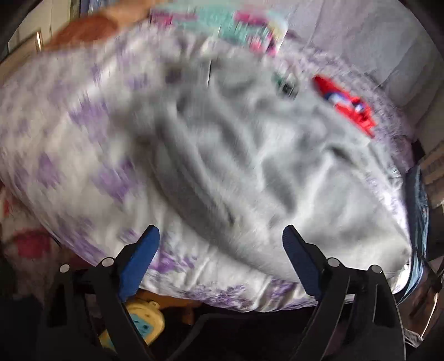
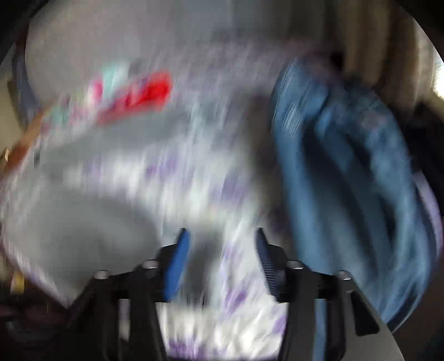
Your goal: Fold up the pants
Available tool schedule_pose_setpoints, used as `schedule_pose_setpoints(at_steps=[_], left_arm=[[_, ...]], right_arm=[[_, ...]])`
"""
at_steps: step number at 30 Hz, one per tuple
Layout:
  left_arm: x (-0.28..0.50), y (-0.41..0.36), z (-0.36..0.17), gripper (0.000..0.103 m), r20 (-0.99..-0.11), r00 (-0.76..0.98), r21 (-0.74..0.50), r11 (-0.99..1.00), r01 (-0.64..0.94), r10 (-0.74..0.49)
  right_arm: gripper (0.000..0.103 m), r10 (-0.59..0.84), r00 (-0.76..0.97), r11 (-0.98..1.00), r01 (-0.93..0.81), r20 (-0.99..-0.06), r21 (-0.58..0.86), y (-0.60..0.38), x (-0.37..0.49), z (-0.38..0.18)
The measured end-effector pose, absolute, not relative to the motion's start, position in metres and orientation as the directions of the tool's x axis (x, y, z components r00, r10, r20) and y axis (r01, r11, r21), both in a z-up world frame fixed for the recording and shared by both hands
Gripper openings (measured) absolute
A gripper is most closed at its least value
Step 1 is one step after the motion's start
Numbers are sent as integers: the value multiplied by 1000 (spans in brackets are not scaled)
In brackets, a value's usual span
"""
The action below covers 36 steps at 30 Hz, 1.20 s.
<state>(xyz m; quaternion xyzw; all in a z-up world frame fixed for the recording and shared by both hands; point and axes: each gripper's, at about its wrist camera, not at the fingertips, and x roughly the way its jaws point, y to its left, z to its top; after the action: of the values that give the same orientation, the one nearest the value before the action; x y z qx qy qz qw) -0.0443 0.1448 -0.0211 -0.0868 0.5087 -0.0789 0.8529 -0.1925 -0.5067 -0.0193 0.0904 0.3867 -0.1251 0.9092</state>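
Observation:
Both views are blurred by motion. Light grey pants [image 1: 236, 144] lie crumpled across a bed with a white and purple flowered sheet [image 1: 55, 138]. My left gripper [image 1: 220, 236] is open and empty above the near edge of the pants. In the right wrist view the grey pants [image 2: 83, 222] lie at the left. My right gripper [image 2: 220, 236] is open and empty over the sheet [image 2: 194, 180], beside the pants. A blue denim garment [image 2: 347, 180] lies bunched at the right.
A red item [image 1: 349, 105] lies at the far side of the bed; it also shows in the right wrist view [image 2: 138, 94]. A colourful pink and teal cloth [image 1: 222, 19] lies at the head. A yellow object [image 1: 144, 319] sits below the bed edge.

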Motion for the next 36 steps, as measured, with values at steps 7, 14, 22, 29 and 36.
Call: schedule_pose_setpoints(at_steps=[7, 14, 22, 29, 36], left_arm=[[45, 175, 49, 98, -772, 629, -109, 994, 9, -90], [175, 189, -15, 98, -865, 496, -85, 996, -4, -72], [222, 166, -55, 98, -894, 402, -169, 980, 108, -199], [228, 169, -58, 98, -903, 394, -142, 984, 103, -172], [244, 148, -64, 98, -911, 325, -218, 965, 144, -255]], right_arm=[[67, 202, 732, 979, -139, -651, 147, -422, -74, 36], [73, 233, 613, 931, -365, -755, -9, -286, 80, 17], [72, 224, 460, 862, -505, -859, -46, -211, 208, -53], [39, 261, 319, 788, -615, -911, 11, -203, 225, -81], [20, 310, 311, 784, -619, -898, 56, -213, 221, -84]])
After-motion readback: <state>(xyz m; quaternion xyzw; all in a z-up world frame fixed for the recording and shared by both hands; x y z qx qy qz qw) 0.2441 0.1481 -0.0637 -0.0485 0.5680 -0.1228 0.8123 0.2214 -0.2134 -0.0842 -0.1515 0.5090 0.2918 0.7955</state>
